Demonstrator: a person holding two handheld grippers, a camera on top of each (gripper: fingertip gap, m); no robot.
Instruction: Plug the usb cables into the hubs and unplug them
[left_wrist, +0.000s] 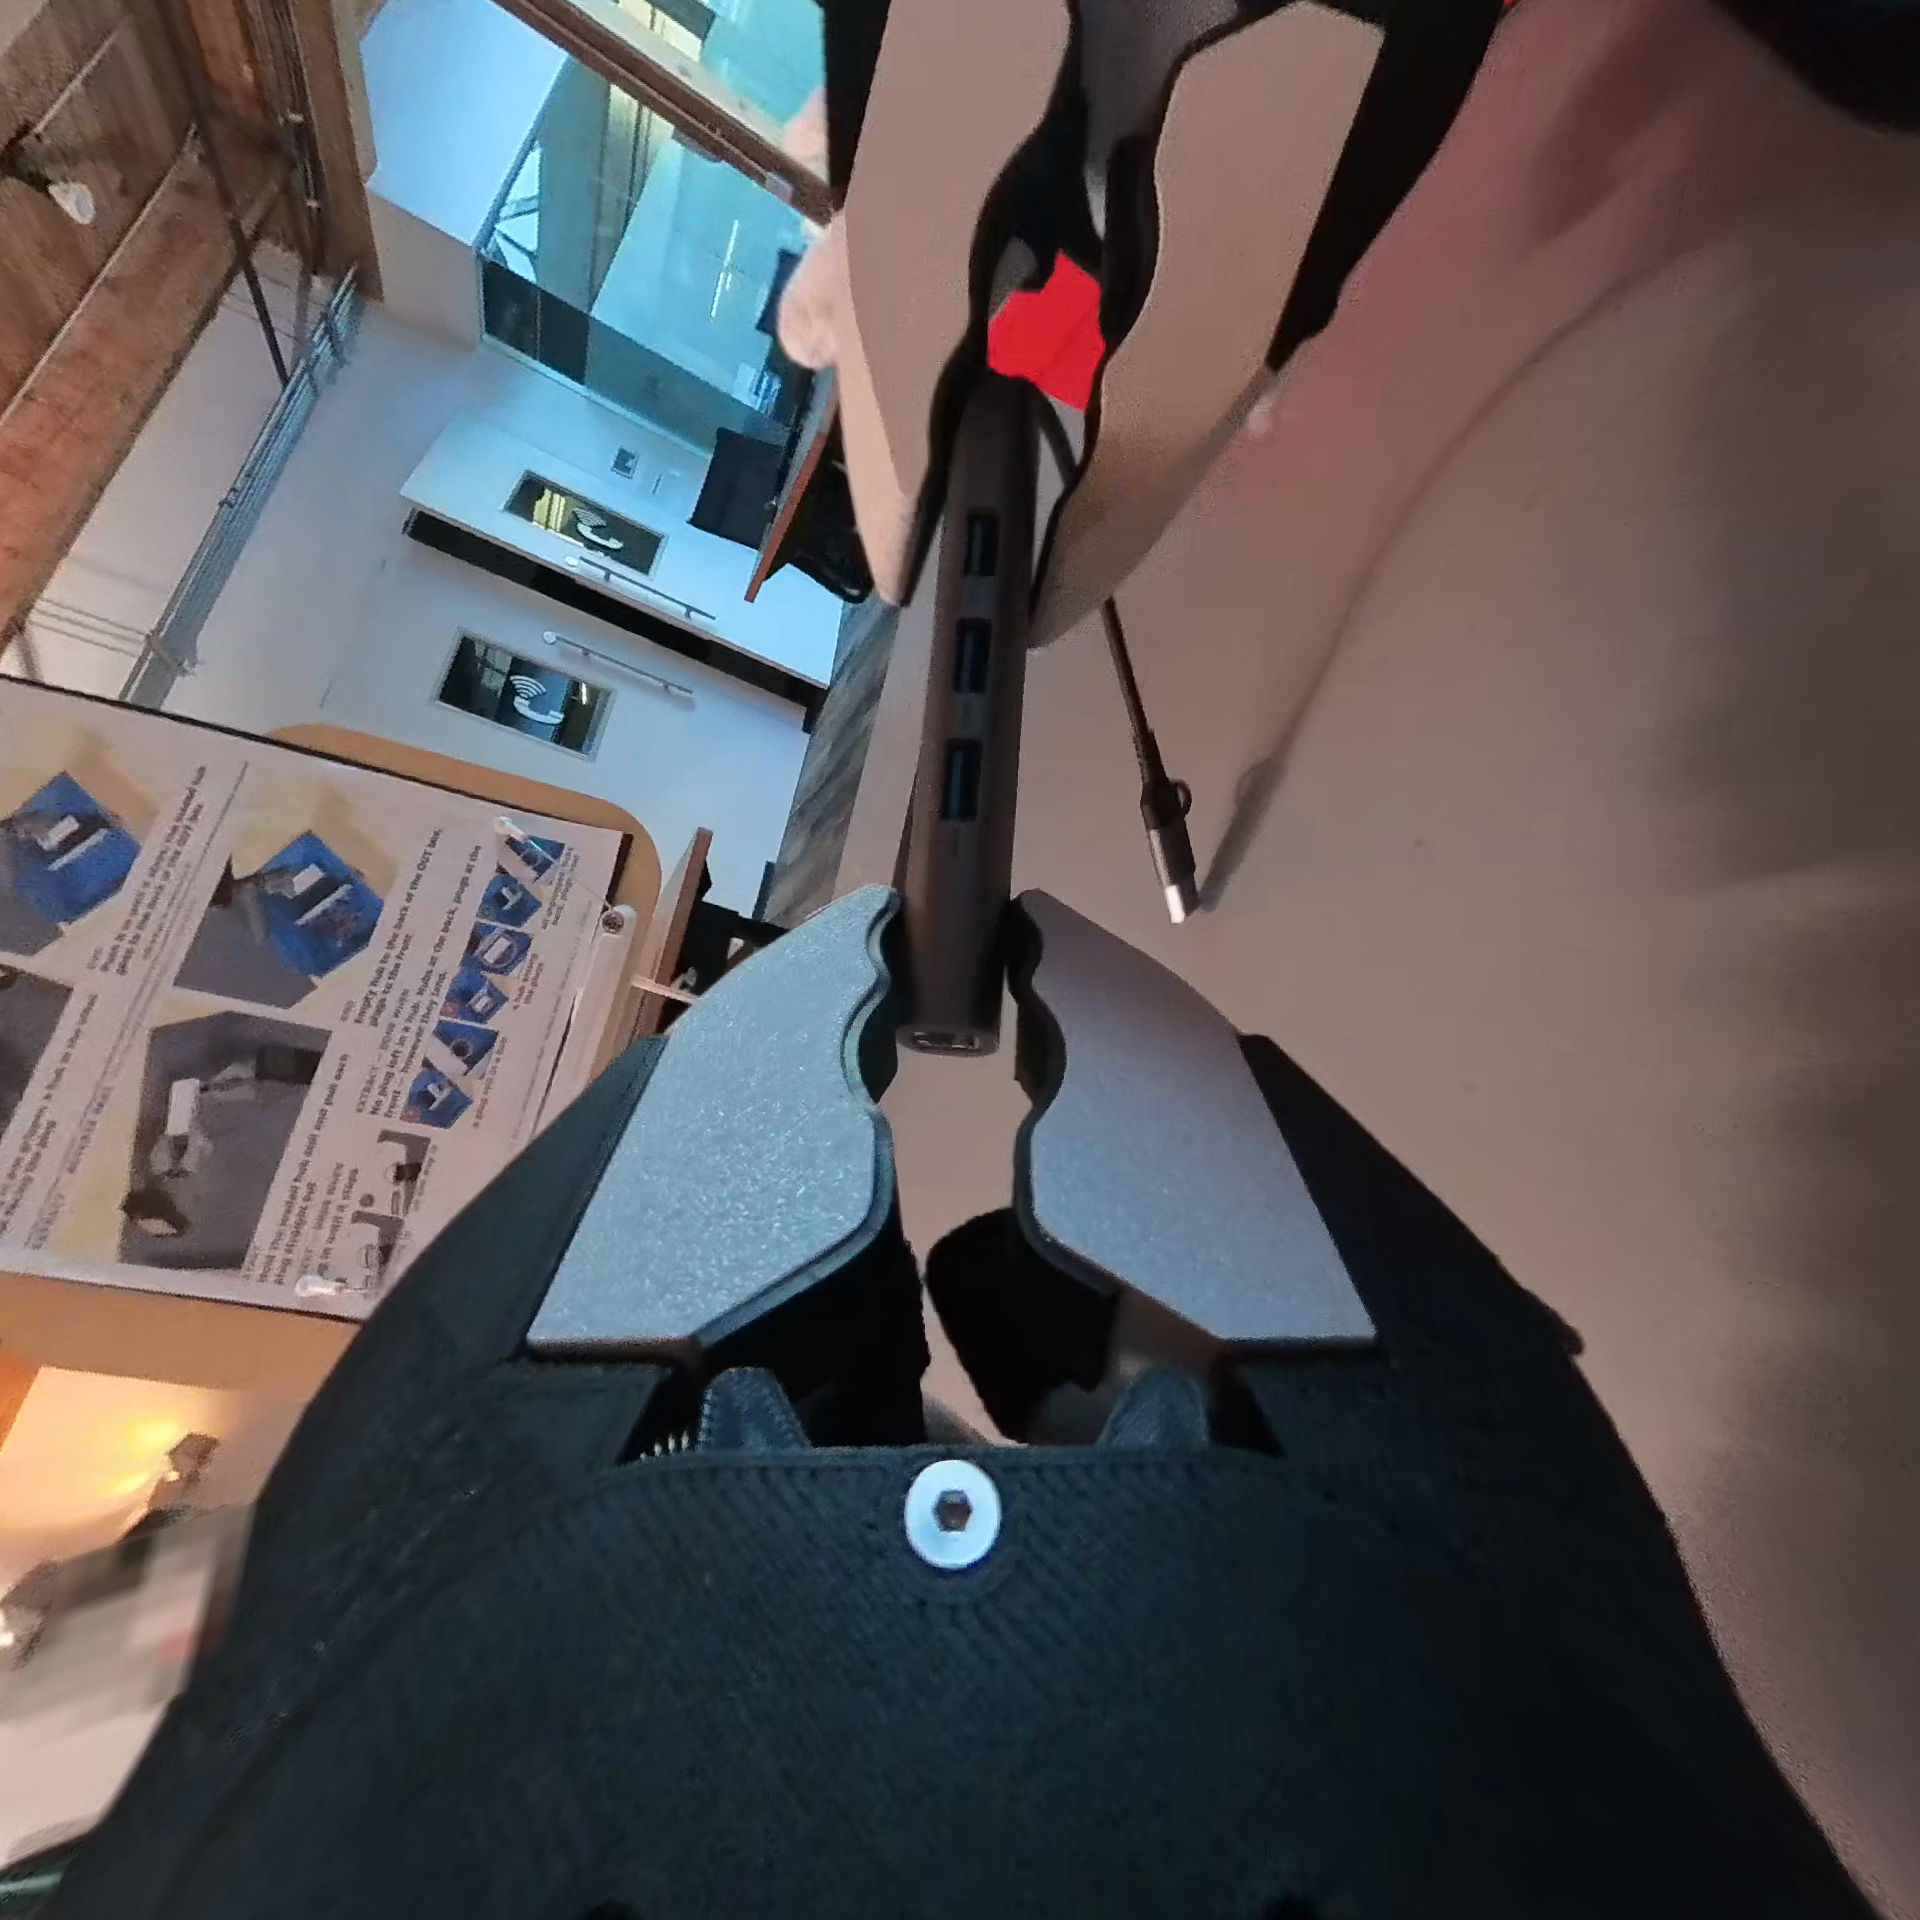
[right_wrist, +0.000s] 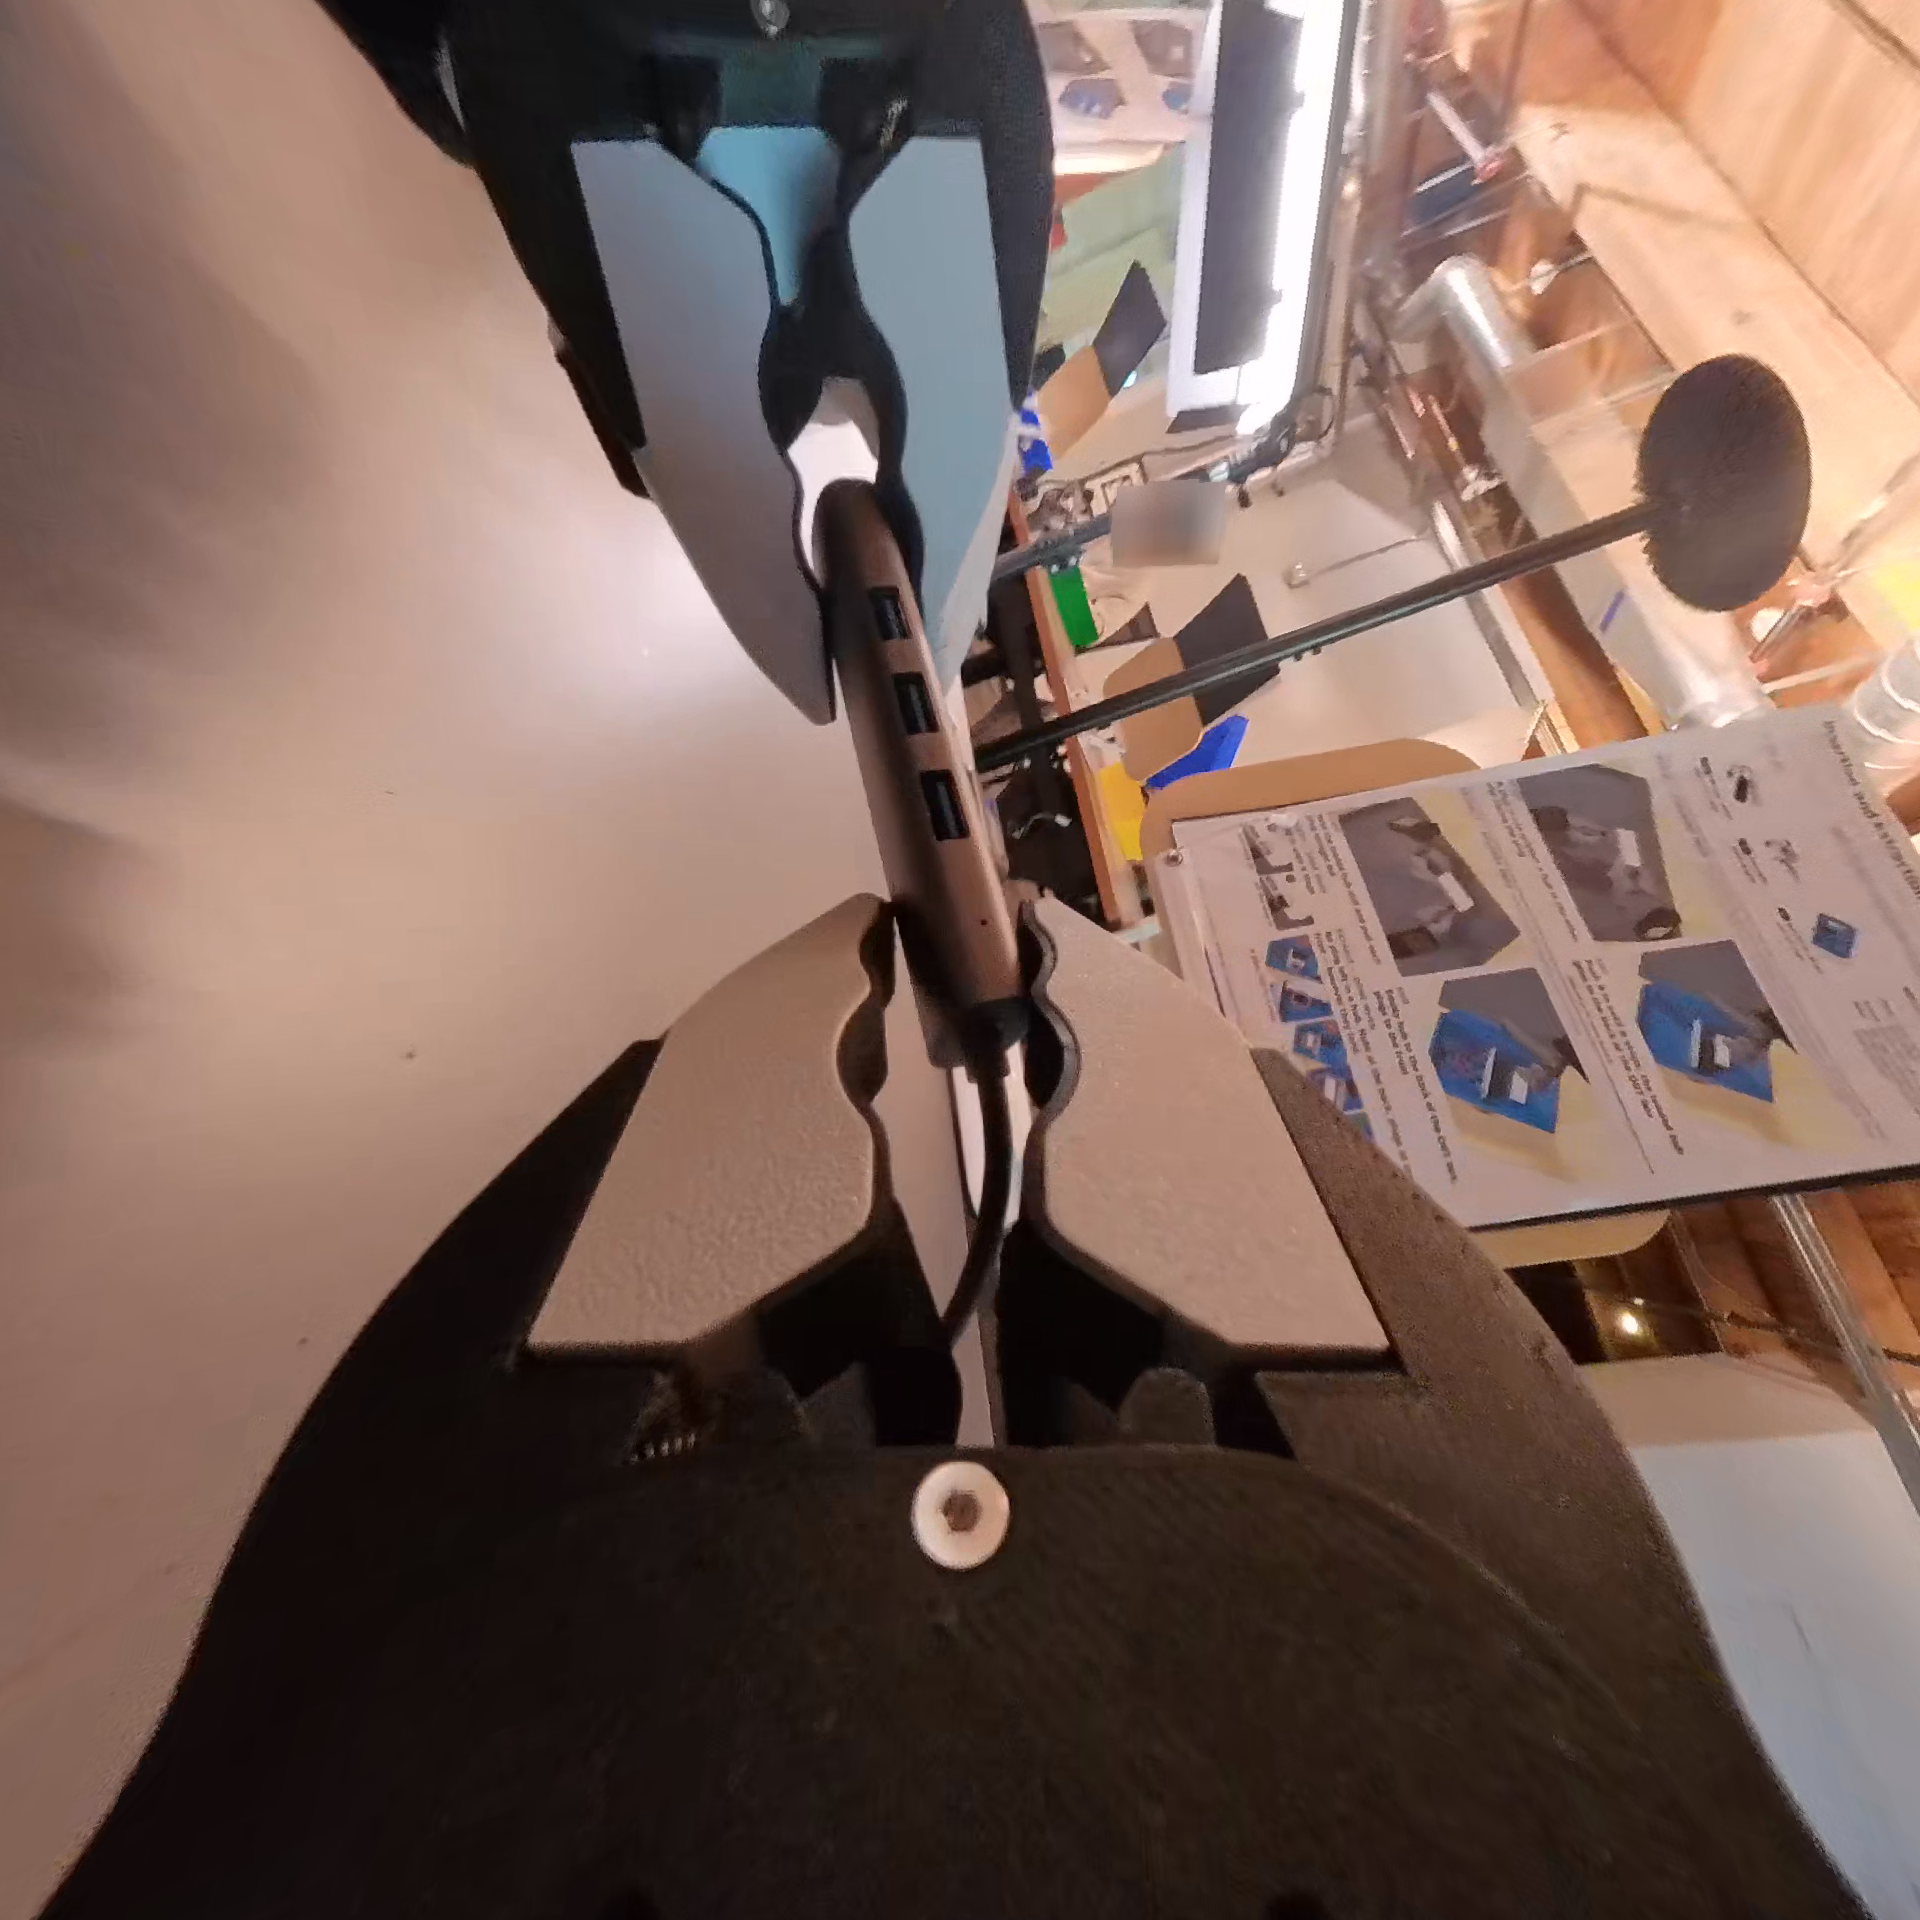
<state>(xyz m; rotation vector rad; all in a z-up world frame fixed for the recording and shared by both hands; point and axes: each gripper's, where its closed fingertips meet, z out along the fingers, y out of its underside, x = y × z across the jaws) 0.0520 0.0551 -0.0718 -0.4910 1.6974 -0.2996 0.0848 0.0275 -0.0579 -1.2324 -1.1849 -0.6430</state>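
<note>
A: Between both sets of fingers, one slim grey hub (left_wrist: 956, 727), held at each end. Left gripper (left_wrist: 954, 977) is closed on the end w/ the small end port; right gripper (right_wrist: 961, 971) is closed on the cable end, fingers nearly together w/ only the hub's width between them.

B: Poses?

A: Grippers face each other, roughly in line w/ the hub. Left view shows the right gripper's fingers (left_wrist: 883, 436) opposite, right view shows the left one's (right_wrist: 727, 468).

B: Hub's long axis?

A: Runs straight from one gripper to the other. Three blue USB ports (right_wrist: 914, 712) in a row along its narrow side, all empty. Its own dark cable (right_wrist: 987, 1164) leaves the right-gripper end and curls back betw. those fingers. Plug end (left_wrist: 1169, 842) of a cable hangs loose just beside the hub, over the counter; can't tell if it's the same cable.

B: Surface, room?

A: Pale beige counter (right_wrist: 364, 831), hub beside it; touching or not, can't tell. Instruction sheet (right_wrist: 1558, 987) w/ photos on a board at the counter's edge. Wood ceiling beams (left_wrist: 125, 312), glass partitions, black lamp on a rod (right_wrist: 1725, 478) bkgd.
</note>
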